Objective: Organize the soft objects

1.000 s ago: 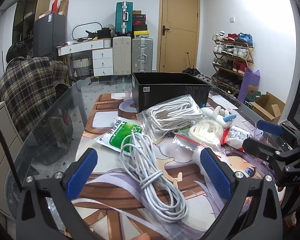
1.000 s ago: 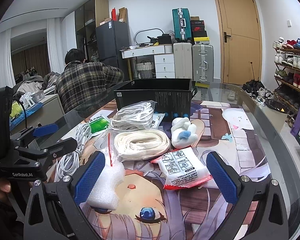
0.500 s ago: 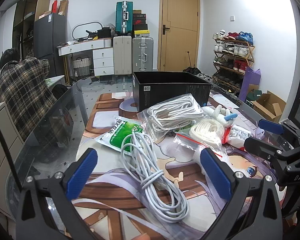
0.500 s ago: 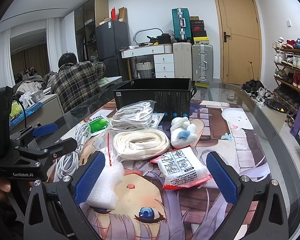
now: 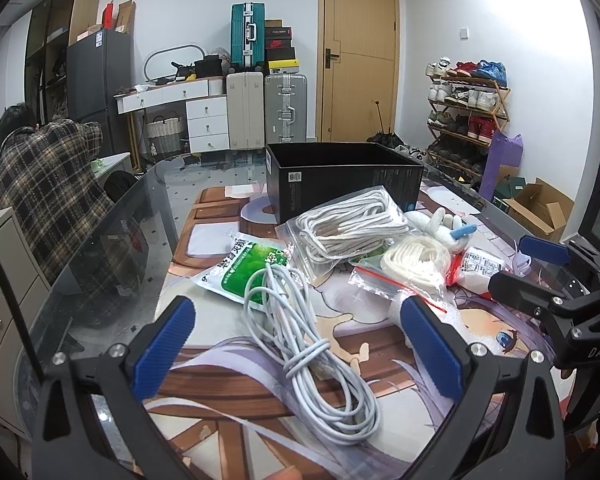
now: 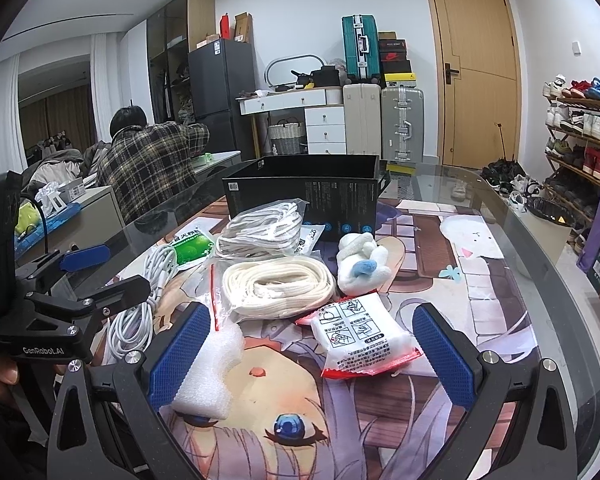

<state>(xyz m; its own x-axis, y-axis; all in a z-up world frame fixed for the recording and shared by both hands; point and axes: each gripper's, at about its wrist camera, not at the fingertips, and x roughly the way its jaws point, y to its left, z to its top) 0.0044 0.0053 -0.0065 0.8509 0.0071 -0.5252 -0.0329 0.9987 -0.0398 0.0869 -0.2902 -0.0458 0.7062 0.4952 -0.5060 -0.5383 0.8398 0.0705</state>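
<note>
Between the blue pads of the left gripper, spread wide and holding nothing, lies the grey cable coil, loosely wound on the near part of the glass table. The right gripper is likewise wide open and empty, with the red-edged white packet between its fingers and a piece of white foam touching its left pad.

Judging from this, no grasp has begun. The likely first step is to close on one soft item and carry it to the black box at the far side. To do it well, come down over the coil's bundled middle so no loops trail, and lift clear of the green pouch under its far end.

Beyond the coil, the left view shows the bagged white rope leaning by the box and the zip bag of cream cord. The box's open top shows only in this view.

The right view alone shows the foam piece whole, the packet's printed face, and the white plush toy apart from the box.
</note>
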